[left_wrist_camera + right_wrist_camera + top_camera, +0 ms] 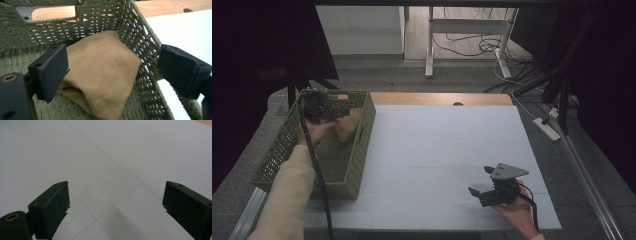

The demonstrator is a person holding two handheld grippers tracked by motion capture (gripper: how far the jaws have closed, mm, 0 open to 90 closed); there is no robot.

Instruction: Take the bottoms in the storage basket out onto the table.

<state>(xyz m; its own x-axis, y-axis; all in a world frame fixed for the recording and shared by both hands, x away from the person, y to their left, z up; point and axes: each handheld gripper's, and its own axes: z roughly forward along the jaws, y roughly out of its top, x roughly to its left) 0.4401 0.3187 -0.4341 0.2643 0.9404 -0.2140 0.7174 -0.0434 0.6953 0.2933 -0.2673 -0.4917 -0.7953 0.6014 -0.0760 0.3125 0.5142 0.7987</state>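
The basket (140, 35) was olive green in an open woven pattern, and the cloth (102, 75) in it was plain tan. The table (447, 150) was white with faint thin grid lines and a light wood edge; both grippers looked black, though the high view was dim.

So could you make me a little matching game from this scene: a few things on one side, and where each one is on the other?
Things:
1. tan cloth
2. left claw
3. right claw
4. basket

Places:
A. over the white board, near its front right corner
B. at the table's left edge
C. inside the basket, against its far right corner
D. open, astride the basket's right wall, the cloth between its jaws

Pairs: 1-C, 2-D, 3-A, 4-B
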